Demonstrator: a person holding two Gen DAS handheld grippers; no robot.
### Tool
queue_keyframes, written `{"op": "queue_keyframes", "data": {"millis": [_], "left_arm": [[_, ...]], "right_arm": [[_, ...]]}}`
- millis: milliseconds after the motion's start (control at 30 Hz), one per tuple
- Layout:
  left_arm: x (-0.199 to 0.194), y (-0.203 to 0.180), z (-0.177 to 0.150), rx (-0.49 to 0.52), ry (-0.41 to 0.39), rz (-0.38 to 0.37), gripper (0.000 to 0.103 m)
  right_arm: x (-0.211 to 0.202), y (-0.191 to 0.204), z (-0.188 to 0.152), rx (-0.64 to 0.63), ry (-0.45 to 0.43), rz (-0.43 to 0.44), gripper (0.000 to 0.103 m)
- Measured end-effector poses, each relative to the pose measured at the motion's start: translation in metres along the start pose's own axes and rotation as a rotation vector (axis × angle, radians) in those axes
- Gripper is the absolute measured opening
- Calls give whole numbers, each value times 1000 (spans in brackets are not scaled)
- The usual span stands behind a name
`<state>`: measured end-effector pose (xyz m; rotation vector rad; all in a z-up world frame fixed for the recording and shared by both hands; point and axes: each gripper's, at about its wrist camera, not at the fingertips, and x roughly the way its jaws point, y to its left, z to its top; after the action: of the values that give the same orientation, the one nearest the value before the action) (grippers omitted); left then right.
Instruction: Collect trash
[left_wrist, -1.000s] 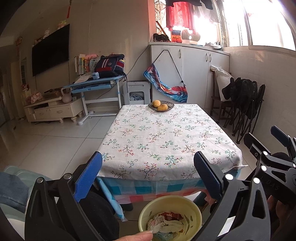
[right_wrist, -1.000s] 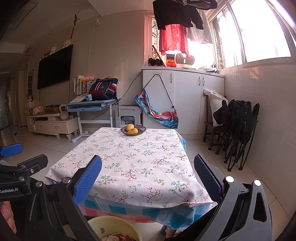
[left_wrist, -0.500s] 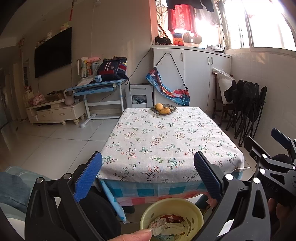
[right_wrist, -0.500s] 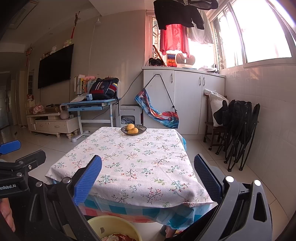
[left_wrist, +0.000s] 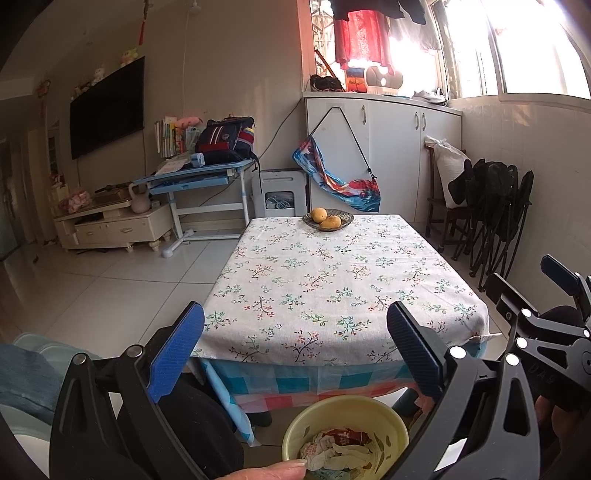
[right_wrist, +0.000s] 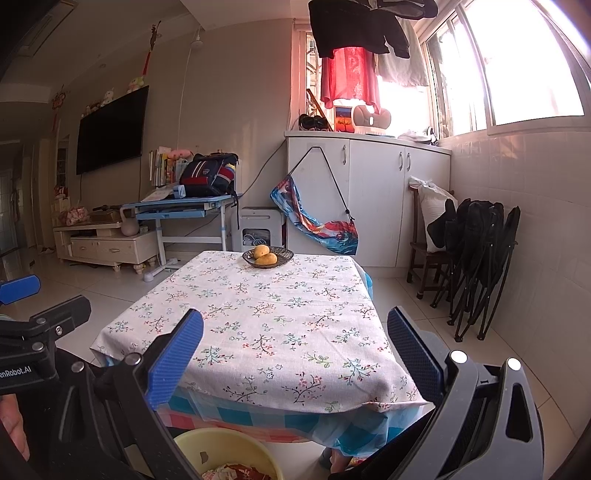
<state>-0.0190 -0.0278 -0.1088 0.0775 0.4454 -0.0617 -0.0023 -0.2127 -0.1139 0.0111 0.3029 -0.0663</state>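
Note:
A yellow bin (left_wrist: 345, 413) stands on the floor in front of the table and holds crumpled wrappers and paper (left_wrist: 336, 448). It also shows at the bottom of the right wrist view (right_wrist: 225, 448). My left gripper (left_wrist: 295, 354) is open and empty, held above the bin and near the table's front edge. My right gripper (right_wrist: 295, 354) is open and empty, to the right of the left one. The table (left_wrist: 332, 280) has a floral cloth with no trash on it in these views.
A dish with two yellow fruits (left_wrist: 328, 220) sits at the table's far end. Folded black chairs (left_wrist: 495, 218) lean on the right wall. A blue desk (left_wrist: 199, 177) and TV cabinet (left_wrist: 110, 225) stand at the back left. White cupboards (left_wrist: 388, 147) are behind.
Both grippers have tilted up slightly, so the table sits a little lower in view. Both stay open and empty.

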Motion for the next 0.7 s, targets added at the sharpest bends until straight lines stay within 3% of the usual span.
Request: {"op": "queue_keyframes", "data": {"millis": [700], "left_arm": [[-4,-1,5,0,-10,-5,96]], "right_arm": [[0,1,0,-3,4,1,96]]}}
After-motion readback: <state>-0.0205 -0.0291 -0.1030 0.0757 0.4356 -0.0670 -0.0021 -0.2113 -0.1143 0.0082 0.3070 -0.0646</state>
